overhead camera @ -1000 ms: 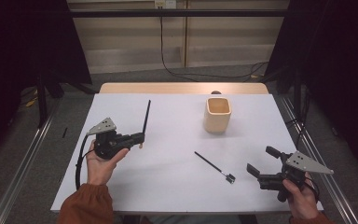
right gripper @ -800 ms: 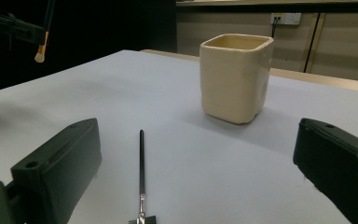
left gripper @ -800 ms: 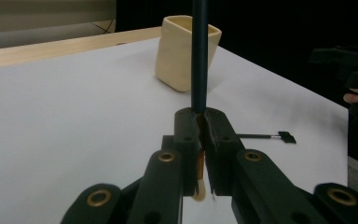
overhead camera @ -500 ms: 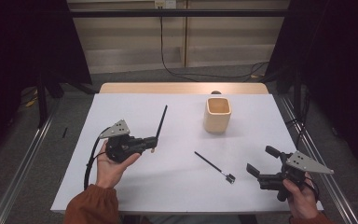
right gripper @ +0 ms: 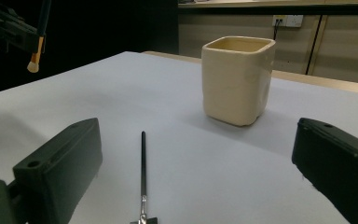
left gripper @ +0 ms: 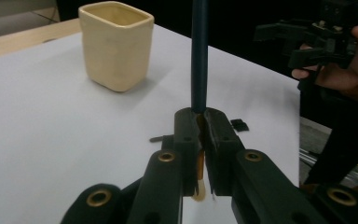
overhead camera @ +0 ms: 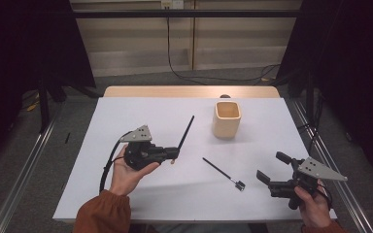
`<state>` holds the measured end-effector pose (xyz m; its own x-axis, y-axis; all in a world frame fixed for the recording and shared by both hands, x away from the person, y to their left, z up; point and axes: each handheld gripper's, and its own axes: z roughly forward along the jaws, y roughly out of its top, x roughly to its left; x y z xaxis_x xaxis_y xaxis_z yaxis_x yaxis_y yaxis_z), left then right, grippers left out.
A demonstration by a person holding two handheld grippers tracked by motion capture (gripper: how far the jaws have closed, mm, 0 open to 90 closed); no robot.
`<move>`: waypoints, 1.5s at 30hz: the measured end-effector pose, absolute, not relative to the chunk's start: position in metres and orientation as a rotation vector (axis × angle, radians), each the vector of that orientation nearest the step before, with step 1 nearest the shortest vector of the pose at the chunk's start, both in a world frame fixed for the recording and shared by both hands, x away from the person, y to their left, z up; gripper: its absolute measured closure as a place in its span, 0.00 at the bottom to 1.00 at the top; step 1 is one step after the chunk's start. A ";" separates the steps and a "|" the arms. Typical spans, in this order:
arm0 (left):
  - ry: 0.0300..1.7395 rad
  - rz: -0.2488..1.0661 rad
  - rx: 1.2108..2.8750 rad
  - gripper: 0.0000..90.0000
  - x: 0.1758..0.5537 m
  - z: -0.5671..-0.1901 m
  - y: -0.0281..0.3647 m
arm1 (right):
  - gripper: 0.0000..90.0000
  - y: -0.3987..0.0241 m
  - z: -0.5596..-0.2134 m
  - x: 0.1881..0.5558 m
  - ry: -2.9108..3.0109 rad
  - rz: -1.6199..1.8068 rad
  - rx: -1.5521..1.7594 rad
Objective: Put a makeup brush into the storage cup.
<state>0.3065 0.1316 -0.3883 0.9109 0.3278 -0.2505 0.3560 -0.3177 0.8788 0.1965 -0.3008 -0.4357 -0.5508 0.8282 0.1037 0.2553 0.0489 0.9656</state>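
Your left hand-held gripper (overhead camera: 174,155) hovers level, clenched on a brush (overhead camera: 185,132); your right hand-held gripper (overhead camera: 272,167) rests released on the white table (overhead camera: 141,111), dark curtains around.

White table (overhead camera: 141,116), cup (overhead camera: 227,119), thin brush (overhead camera: 222,173)

The table (overhead camera: 126,121) is plain white over its whole top, with a strip of pale wood along its far edge, and the cup (overhead camera: 226,119) near that edge is a plain cream-yellow with no pattern. The left gripper (overhead camera: 174,154) and the right gripper (overhead camera: 271,169) are black, each topped by a grey plate, and the left one's joints carry brass-coloured rivets. The brush (overhead camera: 184,133) has a dark teal-black handle, a gold ferrule and pale bristles, the thin brush (overhead camera: 222,173) on the table is black with a silvery neck, and the person's sleeve (overhead camera: 101,213) is rust-orange.
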 end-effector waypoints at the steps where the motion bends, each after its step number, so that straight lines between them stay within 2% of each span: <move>1: 0.497 -0.046 1.934 0.94 0.307 -0.388 0.131 | 0.01 -0.301 -0.435 0.196 1.839 1.529 1.086; 23: 0.428 -0.186 2.116 0.94 0.307 -0.377 0.104 | 0.00 -0.300 -0.436 0.197 1.853 1.530 1.081; 45: 0.339 -0.240 2.433 0.94 0.310 -0.371 0.079 | 0.00 -0.299 -0.436 0.196 1.861 1.531 1.074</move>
